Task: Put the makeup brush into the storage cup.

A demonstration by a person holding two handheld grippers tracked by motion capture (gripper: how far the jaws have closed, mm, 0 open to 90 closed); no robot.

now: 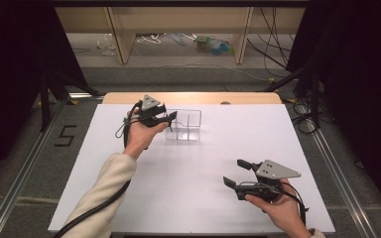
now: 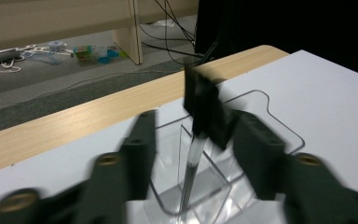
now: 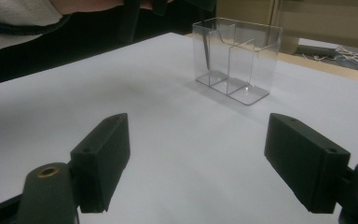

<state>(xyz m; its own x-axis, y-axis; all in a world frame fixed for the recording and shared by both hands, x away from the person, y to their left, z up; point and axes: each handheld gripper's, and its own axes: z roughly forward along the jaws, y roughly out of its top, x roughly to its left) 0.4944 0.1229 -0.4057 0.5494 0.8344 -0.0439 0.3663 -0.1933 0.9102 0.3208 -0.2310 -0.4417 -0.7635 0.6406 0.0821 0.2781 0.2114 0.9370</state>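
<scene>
Right gripper (image 1: 240, 174): fingers spread, empty, low over the white surface (image 1: 193, 198).
Left gripper (image 1: 168, 117): fingers apart around a slim dark-capped tool (image 2: 196, 140), contact unclear.
Clear divided holder (image 3: 236, 58): directly beneath those fingers; tool's tip inside. Insertion apparently near complete; release remains.
</scene>
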